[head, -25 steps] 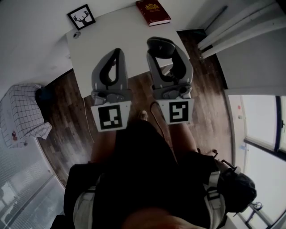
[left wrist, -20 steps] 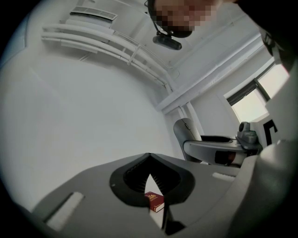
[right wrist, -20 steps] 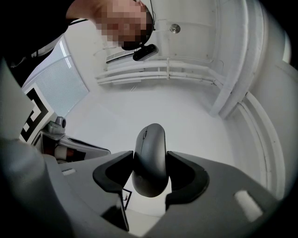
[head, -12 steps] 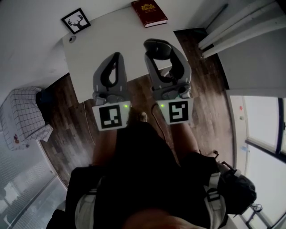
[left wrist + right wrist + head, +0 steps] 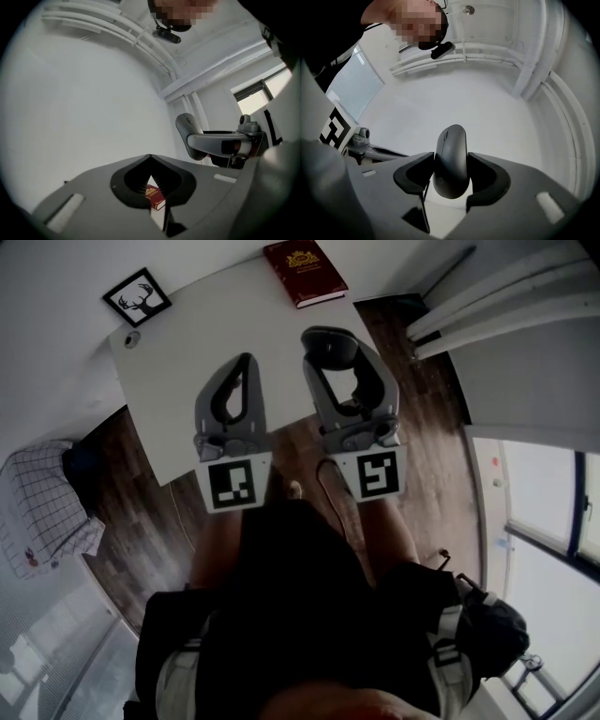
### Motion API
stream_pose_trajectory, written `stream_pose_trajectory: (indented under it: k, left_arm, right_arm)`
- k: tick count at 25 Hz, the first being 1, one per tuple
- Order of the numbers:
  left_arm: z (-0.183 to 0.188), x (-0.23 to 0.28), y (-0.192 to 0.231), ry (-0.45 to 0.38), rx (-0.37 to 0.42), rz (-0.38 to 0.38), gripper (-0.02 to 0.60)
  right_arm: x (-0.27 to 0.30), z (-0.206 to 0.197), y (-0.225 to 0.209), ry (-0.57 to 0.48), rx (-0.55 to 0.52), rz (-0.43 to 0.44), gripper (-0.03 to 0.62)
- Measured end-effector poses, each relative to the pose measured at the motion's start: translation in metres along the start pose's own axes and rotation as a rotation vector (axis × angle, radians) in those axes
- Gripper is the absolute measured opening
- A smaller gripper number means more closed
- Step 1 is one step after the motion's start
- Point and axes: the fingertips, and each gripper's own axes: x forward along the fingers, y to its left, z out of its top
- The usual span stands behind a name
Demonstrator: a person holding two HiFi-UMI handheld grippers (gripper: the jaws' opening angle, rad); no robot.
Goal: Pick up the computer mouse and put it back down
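Two grippers, the left gripper [image 5: 246, 362] and the right gripper [image 5: 336, 351]; one mouse [image 5: 451, 157]; one white table [image 5: 173, 395]; one red book [image 5: 305, 273]; one framed deer picture [image 5: 137, 298]; one small round thing [image 5: 131, 337] near that picture; one checked cloth [image 5: 47, 512]; one person [image 5: 291, 615].

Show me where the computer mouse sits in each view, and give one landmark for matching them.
Head view: dark grey computer mouse at upper centre, clamped in the right hand-held gripper.
Left gripper view: right of centre, side-on in that gripper.
Right gripper view: centre, upright between the jaws.
Landmark: red hardcover book on the white table, top of the head view, low centre in the left gripper view; not in the right gripper view.
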Motion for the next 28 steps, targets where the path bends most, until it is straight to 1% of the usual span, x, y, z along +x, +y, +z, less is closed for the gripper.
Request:
stream_pose_trajectory:
  k: [4, 10, 14, 16, 18, 20, 22, 25, 28]
  left_arm:
    - [-0.013, 0.04, 0.038, 0.024, -0.024, 0.004, -0.001]
    - [-0.039, 0.069, 0.072, 0.067, -0.045, -0.011, -0.001]
    - [-0.061, 0.085, 0.09, 0.095, -0.077, 0.019, -0.001]
    - [-0.072, 0.095, 0.096, 0.115, -0.083, 0.034, -0.001]
    - [-0.084, 0.107, 0.103, 0.131, -0.083, 0.059, -0.002]
    - [-0.096, 0.118, 0.109, 0.148, -0.079, 0.093, -0.001]
    - [-0.108, 0.131, 0.114, 0.17, -0.068, 0.117, 0.0]
    - [-0.125, 0.147, 0.119, 0.204, -0.072, 0.147, -0.001]
    - [-0.141, 0.158, 0.131, 0.236, -0.088, 0.207, 0.0]
  right_arm:
    - [0.047, -0.021, -0.008, 0.036, 0.016, 0.003, 0.242]
    - [0.095, -0.052, -0.009, 0.095, 0.041, 0.053, 0.242]
    - [0.116, -0.084, -0.013, 0.173, 0.11, 0.106, 0.242]
    - [0.129, -0.103, -0.018, 0.222, 0.138, 0.126, 0.242]
    - [0.143, -0.121, -0.025, 0.249, 0.166, 0.146, 0.242]
    - [0.157, -0.144, -0.031, 0.282, 0.215, 0.172, 0.242]
    - [0.171, -0.17, -0.034, 0.337, 0.273, 0.209, 0.242]
    - [0.191, -0.215, -0.032, 0.454, 0.331, 0.294, 0.242]
    - [0.211, -0.267, -0.03, 0.565, 0.38, 0.353, 0.242]
